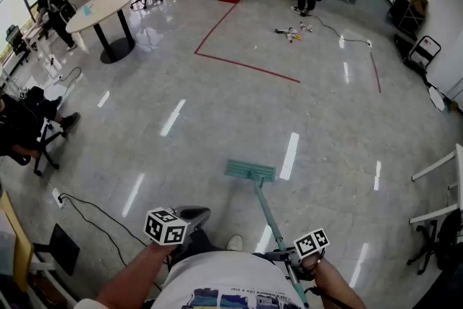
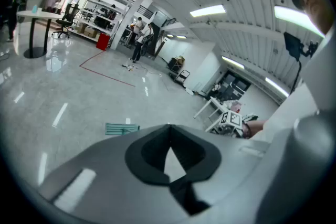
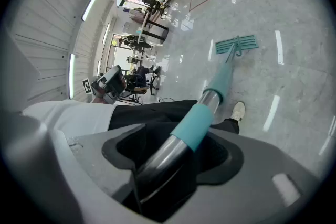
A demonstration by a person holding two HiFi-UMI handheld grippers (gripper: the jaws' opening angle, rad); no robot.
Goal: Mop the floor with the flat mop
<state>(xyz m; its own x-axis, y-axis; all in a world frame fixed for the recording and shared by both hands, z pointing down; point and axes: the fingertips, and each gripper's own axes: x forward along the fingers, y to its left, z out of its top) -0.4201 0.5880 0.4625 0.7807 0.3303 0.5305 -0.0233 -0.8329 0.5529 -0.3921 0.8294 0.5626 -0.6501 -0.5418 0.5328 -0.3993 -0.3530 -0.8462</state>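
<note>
Right gripper (image 3: 167, 162) clamped on mop (image 1: 250, 171) handle (image 3: 198, 124), near upper end. Mop head flat on floor (image 1: 181, 155), ahead of person's shoe (image 1: 234, 243). Left gripper (image 2: 169, 160) jaws together, empty, apart from handle

The person wears a white printed T-shirt (image 1: 224, 280), black trousers (image 3: 157, 113) and a white shoe (image 1: 234, 243). The grey left gripper (image 2: 169, 139) and right gripper (image 3: 173, 147) each bear a black-and-white marker cube (image 1: 166, 226).

left gripper (image 2: 169, 127) closed, right gripper (image 3: 173, 153) clamped
</note>
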